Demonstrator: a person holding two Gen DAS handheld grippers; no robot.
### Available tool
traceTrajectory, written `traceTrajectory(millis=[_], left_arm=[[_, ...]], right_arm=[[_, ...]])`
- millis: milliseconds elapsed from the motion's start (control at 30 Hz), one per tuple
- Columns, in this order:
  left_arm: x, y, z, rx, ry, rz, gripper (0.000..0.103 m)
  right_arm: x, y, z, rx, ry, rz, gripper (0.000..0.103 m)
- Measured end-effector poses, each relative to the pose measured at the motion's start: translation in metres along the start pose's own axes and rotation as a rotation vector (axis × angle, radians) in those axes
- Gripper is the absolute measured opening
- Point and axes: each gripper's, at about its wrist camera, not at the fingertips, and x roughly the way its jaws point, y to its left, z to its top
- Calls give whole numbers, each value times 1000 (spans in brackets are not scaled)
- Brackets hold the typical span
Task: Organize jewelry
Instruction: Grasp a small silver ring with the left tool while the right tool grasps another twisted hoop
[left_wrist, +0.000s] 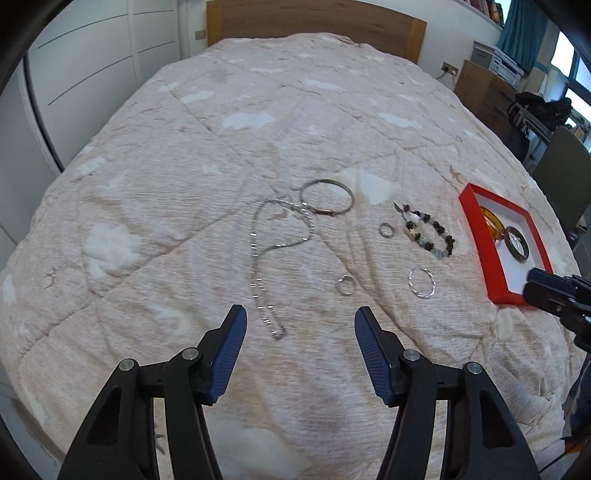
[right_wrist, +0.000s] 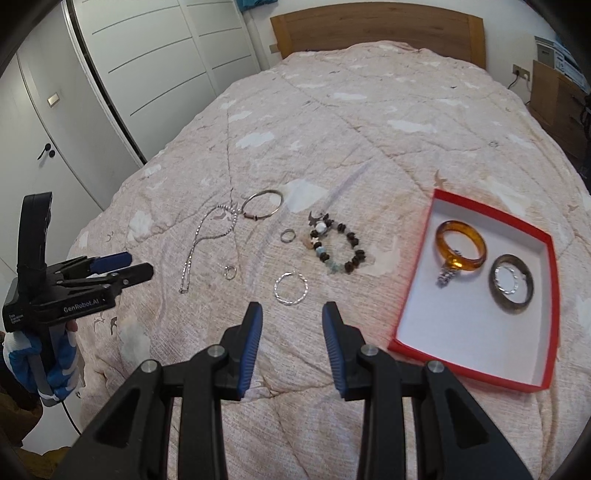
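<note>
Jewelry lies on the pink bedspread: a silver chain necklace (left_wrist: 262, 254) (right_wrist: 207, 243), a thin bangle (left_wrist: 327, 196) (right_wrist: 263, 205), a beaded bracelet (left_wrist: 428, 232) (right_wrist: 338, 243), two small rings (left_wrist: 386, 230) (left_wrist: 345, 285) and a silver hoop (left_wrist: 421, 282) (right_wrist: 290, 288). A red-rimmed box (right_wrist: 476, 354) (left_wrist: 480, 236) holds an amber bangle (right_wrist: 460, 245), a dark bangle (right_wrist: 511, 284) and silver pieces. My left gripper (left_wrist: 300, 325) is open above the necklace's near end. My right gripper (right_wrist: 291, 325) is open just short of the hoop, left of the box.
A wooden headboard (right_wrist: 376, 29) stands at the far end of the bed. White wardrobe doors (right_wrist: 147, 66) line the left side. A wooden cabinet (left_wrist: 484, 92) and a chair (left_wrist: 561, 162) stand to the right of the bed.
</note>
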Motion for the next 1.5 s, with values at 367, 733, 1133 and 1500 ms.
traceTrajectory(millis=[367, 733, 1133, 1500], left_arm=[[61, -23, 11, 43, 99, -51, 52], [108, -27, 19, 73, 183, -41, 38], [121, -28, 20, 73, 187, -55, 20], [93, -21, 18, 46, 138, -76, 18]], right_arm=[[68, -5, 10, -20, 107, 13, 32], [113, -16, 14, -6, 200, 1, 31], [144, -14, 17, -19, 262, -22, 10], [122, -11, 15, -6, 201, -30, 5]])
